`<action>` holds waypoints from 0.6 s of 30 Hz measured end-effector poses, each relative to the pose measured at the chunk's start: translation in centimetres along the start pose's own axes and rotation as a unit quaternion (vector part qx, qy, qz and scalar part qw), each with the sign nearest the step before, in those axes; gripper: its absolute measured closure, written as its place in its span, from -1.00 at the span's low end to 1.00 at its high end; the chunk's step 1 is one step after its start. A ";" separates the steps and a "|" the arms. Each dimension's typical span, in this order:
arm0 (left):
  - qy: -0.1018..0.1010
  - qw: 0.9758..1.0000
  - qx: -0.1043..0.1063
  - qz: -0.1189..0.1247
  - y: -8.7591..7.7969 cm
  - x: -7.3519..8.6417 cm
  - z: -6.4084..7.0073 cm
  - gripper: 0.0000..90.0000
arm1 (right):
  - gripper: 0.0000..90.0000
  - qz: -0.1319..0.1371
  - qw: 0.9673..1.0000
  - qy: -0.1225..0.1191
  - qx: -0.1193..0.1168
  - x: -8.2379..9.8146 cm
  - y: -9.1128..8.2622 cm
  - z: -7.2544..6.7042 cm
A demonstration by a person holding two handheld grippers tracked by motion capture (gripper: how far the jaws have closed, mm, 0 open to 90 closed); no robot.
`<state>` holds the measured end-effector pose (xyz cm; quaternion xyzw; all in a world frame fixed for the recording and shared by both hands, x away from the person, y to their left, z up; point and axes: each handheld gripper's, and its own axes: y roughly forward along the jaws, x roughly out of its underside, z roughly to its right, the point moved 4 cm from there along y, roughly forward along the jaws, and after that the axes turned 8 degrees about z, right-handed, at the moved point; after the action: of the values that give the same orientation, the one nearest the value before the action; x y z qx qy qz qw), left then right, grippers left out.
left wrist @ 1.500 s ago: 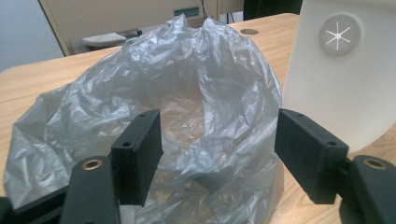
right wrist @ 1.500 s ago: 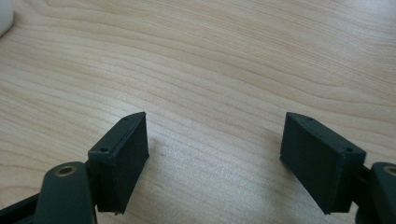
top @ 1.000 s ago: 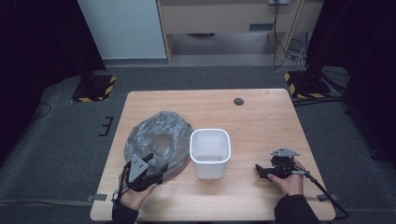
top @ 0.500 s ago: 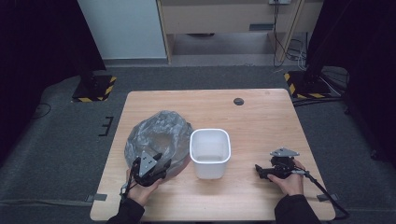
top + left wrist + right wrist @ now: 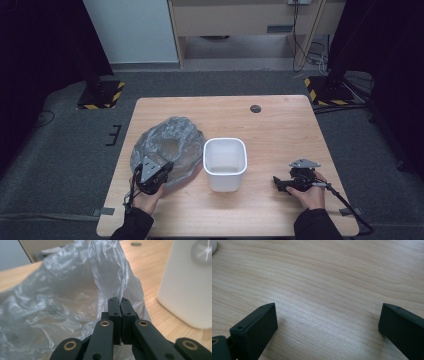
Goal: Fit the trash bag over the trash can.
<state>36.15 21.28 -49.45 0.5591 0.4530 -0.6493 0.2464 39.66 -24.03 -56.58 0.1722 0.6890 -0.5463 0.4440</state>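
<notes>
While your left gripper (image 5: pixel 121 302) is sitting at the near left of the light wooden table (image 5: pixel 280 120), its jaws have just been closing and are now pinching the near edge of the crumpled translucent grey plastic bag (image 5: pixel 167 145). That bag is lying just beside the white rounded-square plastic bin (image 5: pixel 225 162) at the centre. Farther right, you are resting your right gripper (image 5: pixel 278 183) on bare wood, jaws standing wide apart around nothing.

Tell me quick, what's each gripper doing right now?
Left gripper: just closed, pinching the edge of the grey plastic bag.
Right gripper: open, holding nothing, over the table.
</notes>
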 end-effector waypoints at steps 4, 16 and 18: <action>-0.014 0.999 -0.002 0.029 -0.7 -1.2 -0.6 0.99 | -0.94 0.000 1.000 0.000 0.000 0.0 0.0 0.0; -0.050 0.992 -0.014 0.114 -3.1 -5.0 -2.2 0.99 | -0.94 0.000 1.000 0.001 0.000 0.0 0.0 0.0; -0.055 0.990 -0.017 0.127 -3.7 -5.6 -2.5 0.99 | -0.94 0.000 1.000 0.000 0.000 0.0 0.0 0.0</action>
<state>35.78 24.07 -42.88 0.5714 0.3749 -0.6349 0.3604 39.66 -24.02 -56.58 0.1724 0.6889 -0.5466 0.4438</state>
